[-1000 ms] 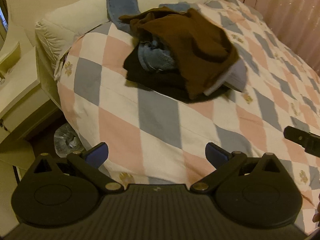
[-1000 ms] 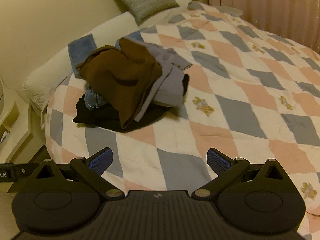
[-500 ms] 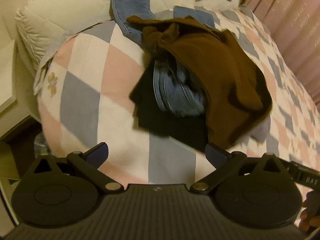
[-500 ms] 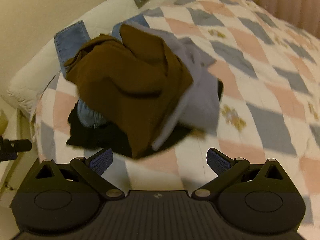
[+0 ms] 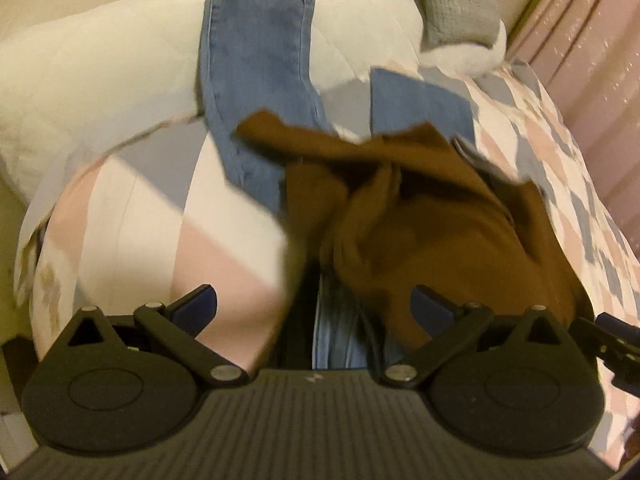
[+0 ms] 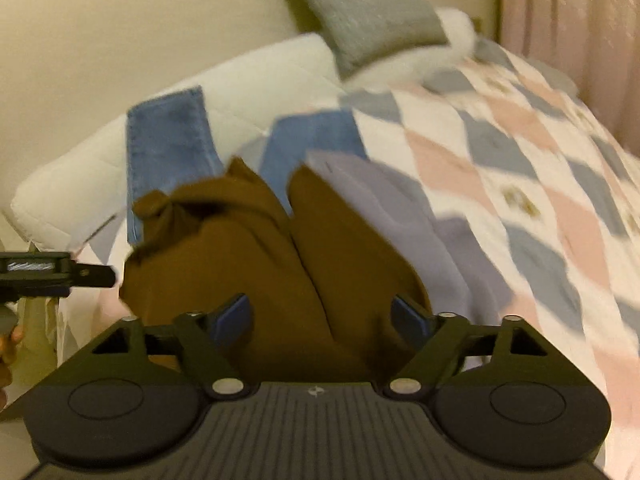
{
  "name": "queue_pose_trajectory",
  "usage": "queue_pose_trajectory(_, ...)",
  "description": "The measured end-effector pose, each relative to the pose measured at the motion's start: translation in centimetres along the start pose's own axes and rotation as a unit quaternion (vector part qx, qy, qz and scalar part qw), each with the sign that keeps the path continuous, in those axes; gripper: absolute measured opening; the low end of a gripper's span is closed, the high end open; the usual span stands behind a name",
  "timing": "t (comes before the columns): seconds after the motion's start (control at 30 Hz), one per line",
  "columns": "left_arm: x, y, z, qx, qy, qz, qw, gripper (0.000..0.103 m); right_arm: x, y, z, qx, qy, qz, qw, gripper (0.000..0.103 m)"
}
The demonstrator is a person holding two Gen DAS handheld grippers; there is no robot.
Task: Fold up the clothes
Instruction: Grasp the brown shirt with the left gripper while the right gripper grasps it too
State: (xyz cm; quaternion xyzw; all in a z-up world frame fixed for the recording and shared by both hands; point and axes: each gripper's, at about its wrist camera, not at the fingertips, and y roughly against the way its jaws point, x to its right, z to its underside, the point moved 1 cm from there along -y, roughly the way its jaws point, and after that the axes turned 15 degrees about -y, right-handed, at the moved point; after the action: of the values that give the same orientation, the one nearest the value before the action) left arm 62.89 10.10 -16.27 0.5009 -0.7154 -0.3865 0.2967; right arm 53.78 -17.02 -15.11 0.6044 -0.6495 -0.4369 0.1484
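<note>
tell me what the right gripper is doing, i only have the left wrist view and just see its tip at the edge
observer: the right gripper is open, with its fingers on either side of the brown garment and nothing gripped.
operator: anything under the brown one on that side
observer: yes, a lilac garment spreads out from beneath its right edge onto the quilt.
operator: where's my left gripper from there
observer: the left gripper comes in from the left. Its tip is just beside the brown garment's left edge, but contact is unclear.
</note>
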Motion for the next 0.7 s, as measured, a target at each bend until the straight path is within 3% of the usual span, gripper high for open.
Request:
queue_pose_trajectory(0.03,-0.1,-0.8,-0.7,0.003,-0.001,-0.004,1.0,0.102,-0.5,-0.9,-0.7,0.004,0.014,-0.003,1.0,0.067)
queue_pose_trajectory(0.13,-0.3,-3.2,-2.4,-0.001,0.002,-0.01,0.9999,0.1,-1.3,-3.1,-1.9,0.008,0.039,-0.013,0.999,0.061)
queue_pose_trajectory(0.3,0.1,-6.4,-3.5,-0.018,0.001,-0.002,0.9998,0.091,-2.3,-5.9,-3.4,0.011,0.046,-0.038,0.998,0.059)
queue_pose_trajectory(0.33,0.2,-6.9,-3.5,-0.021,-0.002,-0.002,0.9998,0.084,-2.8,-6.4,-3.5,0.013,0.061,-0.041,0.997,0.053)
queue_pose_trajectory(0.4,0.4,-7.6,-3.3,-0.027,-0.006,0.003,0.9996,0.055,-3.7,-7.3,-3.8,0.019,0.093,-0.048,0.994,0.05)
queue_pose_trajectory(0.43,0.5,-7.9,-3.0,-0.03,-0.007,0.011,0.9995,0.031,-4.2,-7.6,-3.8,0.02,0.108,-0.047,0.993,0.05)
queue_pose_trajectory(0.47,0.6,-8.0,-2.7,-0.03,-0.006,0.02,0.9993,0.017,-4.5,-8.2,-3.8,0.015,0.122,-0.049,0.991,0.05)
queue_pose_trajectory(0.53,0.6,-7.8,-2.0,-0.024,-0.007,0.02,0.9995,0.01,-4.6,-9.4,-3.8,0.011,0.138,-0.041,0.99,0.048)
queue_pose_trajectory(0.57,0.5,-7.4,-1.7,-0.017,-0.012,0.013,0.9997,0.008,-4.7,-9.9,-3.8,0.01,0.143,-0.036,0.989,0.039)
queue_pose_trajectory(0.6,0.5,-7.0,-1.4,-0.011,-0.017,0.005,0.9998,0.008,-4.6,-9.8,-3.9,0.01,0.136,-0.043,0.99,0.018)
queue_pose_trajectory(0.7,0.0,-5.1,-0.5,0.006,-0.016,0.007,0.9998,0.006,-4.2,-7.7,-4.1,0.028,0.101,-0.075,0.992,0.005)
